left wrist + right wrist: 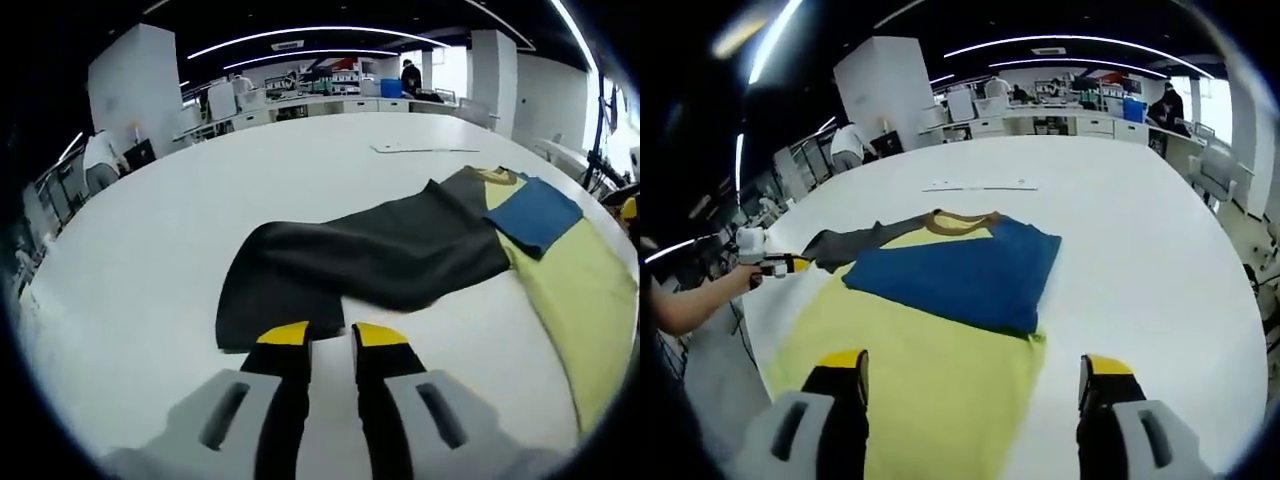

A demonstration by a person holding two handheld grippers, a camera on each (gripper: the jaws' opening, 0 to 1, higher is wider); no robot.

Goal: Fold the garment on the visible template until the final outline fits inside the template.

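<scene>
**One sleeve in, one sleeve still out**

White tabletop [150, 250], wide and bright, with an open office behind it. The shirt [940, 350] lies flat with its collar away from the right gripper: yellow body, blue sleeve [960, 270] already folded across the chest. That looks like the first fold done. The dark sleeve [370, 260] is spread out sideways across the tabletop, not yet folded.

The left gripper [331, 335] hovers just short of that sleeve's cuff, jaws nearly closed with a narrow gap, gripping nothing. The right gripper [975, 375] sits over the shirt's hem, jaws spread wide, empty.

No template outline can be made out, so the fit is unjudgeable. By my reading, the dark sleeve and the body folds remain.
</scene>
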